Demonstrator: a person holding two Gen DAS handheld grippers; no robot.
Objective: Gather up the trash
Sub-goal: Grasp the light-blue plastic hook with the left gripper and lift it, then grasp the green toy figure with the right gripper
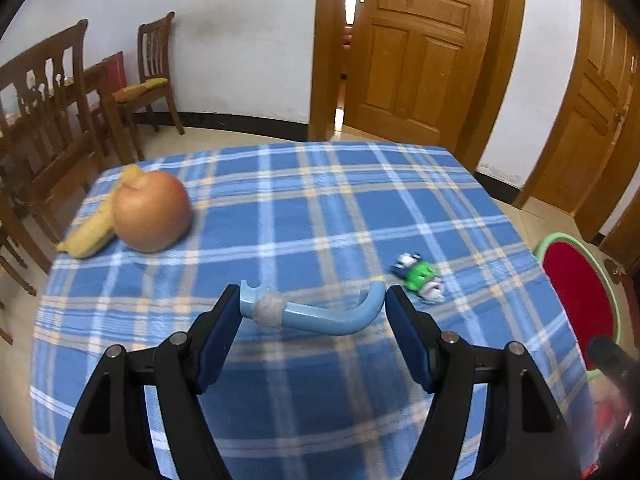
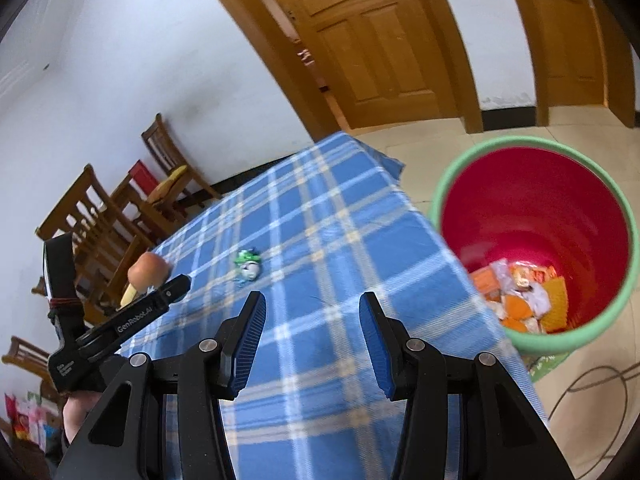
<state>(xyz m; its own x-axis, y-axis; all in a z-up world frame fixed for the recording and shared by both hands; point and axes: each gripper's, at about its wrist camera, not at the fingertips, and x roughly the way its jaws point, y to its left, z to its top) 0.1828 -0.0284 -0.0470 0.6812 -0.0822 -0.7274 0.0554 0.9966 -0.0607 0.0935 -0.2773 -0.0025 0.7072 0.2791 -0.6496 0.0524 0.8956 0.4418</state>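
The left gripper point(image 1: 314, 300) holds a curved light-blue plastic hook with a grey band wound round its shaft point(image 1: 310, 314); the piece spans the half-open jaws end to end, above the blue plaid tablecloth point(image 1: 320, 208). The right gripper point(image 2: 312, 320) stands half open with nothing between its blue pads point(image 2: 250, 340).

Count on the table: one crumpled green-and-white wrapper point(image 1: 418, 278), one reddish-orange apple point(image 1: 152, 216), one yellow banana point(image 1: 90, 228) touching the apple on its far left side. The wrapper lies just right of the left gripper, well apart from the fruit.

One red bin with a green rim point(image 2: 440, 184) stands on the floor just beside the table's right edge; several orange, yellow and white wrappers lie at its bottom.

The cloth between wrapper and fruit is bare. Wooden chairs point(image 1: 44, 120) crowd the left side.
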